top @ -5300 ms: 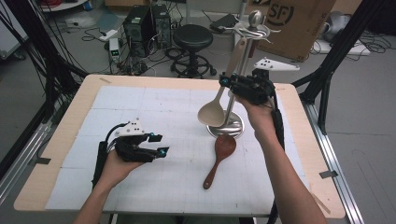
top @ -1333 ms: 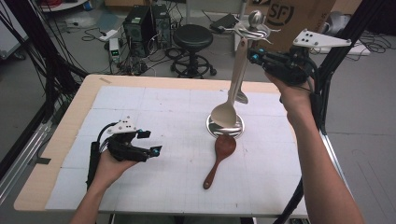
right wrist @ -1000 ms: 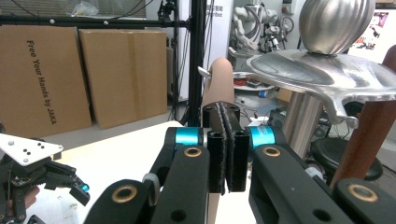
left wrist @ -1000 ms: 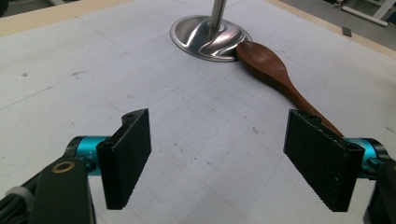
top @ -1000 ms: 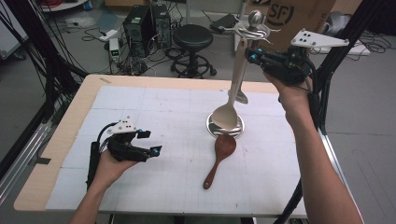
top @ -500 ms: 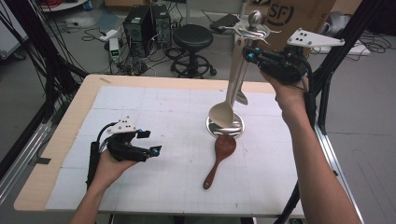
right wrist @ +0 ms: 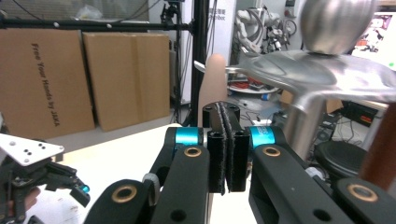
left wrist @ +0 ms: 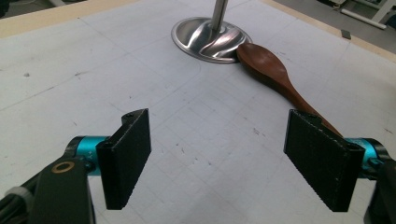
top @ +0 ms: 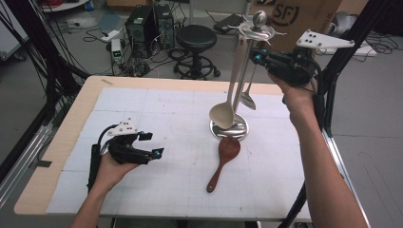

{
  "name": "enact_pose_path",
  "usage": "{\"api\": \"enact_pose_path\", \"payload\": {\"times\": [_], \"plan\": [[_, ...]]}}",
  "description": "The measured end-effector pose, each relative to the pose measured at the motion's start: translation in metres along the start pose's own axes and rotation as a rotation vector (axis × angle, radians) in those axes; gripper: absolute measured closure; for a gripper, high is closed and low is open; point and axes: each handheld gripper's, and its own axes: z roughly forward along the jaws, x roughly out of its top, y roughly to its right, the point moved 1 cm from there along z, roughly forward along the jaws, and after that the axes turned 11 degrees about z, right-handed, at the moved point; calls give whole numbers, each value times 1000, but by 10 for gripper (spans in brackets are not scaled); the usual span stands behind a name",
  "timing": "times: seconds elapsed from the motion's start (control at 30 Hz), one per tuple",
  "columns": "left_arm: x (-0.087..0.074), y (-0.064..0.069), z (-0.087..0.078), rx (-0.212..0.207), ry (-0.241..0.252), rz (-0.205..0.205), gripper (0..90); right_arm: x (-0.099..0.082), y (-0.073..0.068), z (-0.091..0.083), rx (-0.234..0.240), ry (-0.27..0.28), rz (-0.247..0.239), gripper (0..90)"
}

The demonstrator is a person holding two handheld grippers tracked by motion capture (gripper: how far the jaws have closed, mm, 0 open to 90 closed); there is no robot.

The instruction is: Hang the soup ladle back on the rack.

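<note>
A steel utensil stand (top: 259, 21) rises from a round base (top: 228, 130) at mid table. Near the stand's top hooks, my right gripper (top: 257, 56) is shut on the handle end of a pale spoon (top: 234, 80), whose bowl hangs just above the base. In the right gripper view the handle tip (right wrist: 212, 79) sticks up from the closed pads (right wrist: 227, 116), beside the hook arm (right wrist: 322, 74). A metal spoon (top: 247, 99) hangs from the stand. A dark wooden spoon (top: 223, 159) (left wrist: 273, 74) lies on the mat against the base. My left gripper (top: 153, 144) (left wrist: 219, 154) rests open and empty.
A white gridded mat (top: 166, 114) covers the wooden table (top: 57, 142). Behind the table stand a black stool (top: 196, 40), computer cases (top: 147, 21) and a cardboard box (top: 294, 16). Black frame poles (top: 332, 85) rise at the right edge.
Since the oldest frame my right gripper has lifted the pale spoon from beside the stand's base to its top hooks. Over the last second both hands have held nearly still.
</note>
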Motion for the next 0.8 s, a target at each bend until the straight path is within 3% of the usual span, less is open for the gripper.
{"api": "enact_pose_path", "payload": {"times": [0.4,0.8], "plan": [[0,1,1,-2,-4,3,236,0,18,-36,-31,33,25,894],[0,1,2,-3,0,-2,235,11,17,-36,-36,32,1,894]]}}
